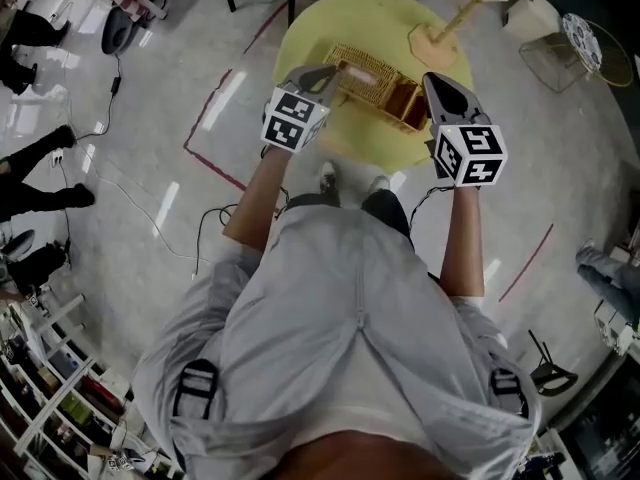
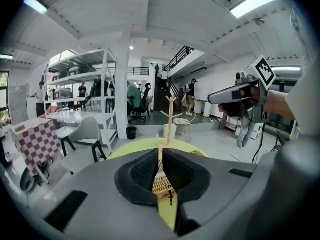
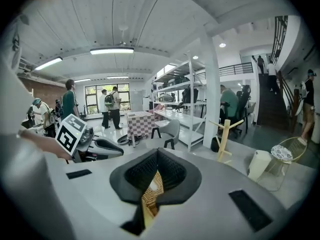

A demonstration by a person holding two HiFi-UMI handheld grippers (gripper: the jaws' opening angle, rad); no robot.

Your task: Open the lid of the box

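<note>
A wicker box (image 1: 372, 86) stands on the round yellow table (image 1: 310, 28), and its right end (image 1: 408, 106) shows a dark brown inside. My left gripper (image 1: 333, 72) hovers over the box's left end with its jaws shut, and wicker (image 2: 161, 184) and yellow tabletop show through the slit below its pads. My right gripper (image 1: 431, 81) hangs at the box's right end, jaws together, with wicker (image 3: 151, 194) visible beneath them. Each gripper shows in the other's view: the right gripper (image 2: 211, 99) and the left gripper (image 3: 121, 153). Nothing is pinched in either one.
A wooden peg stand (image 1: 448, 26) sits at the table's far side, also visible as the peg stand (image 2: 170, 118). Beyond the table are a white cylinder (image 3: 257, 165) and a wire basket (image 1: 555, 60). Cables and red tape lines cross the floor. People stand at the left.
</note>
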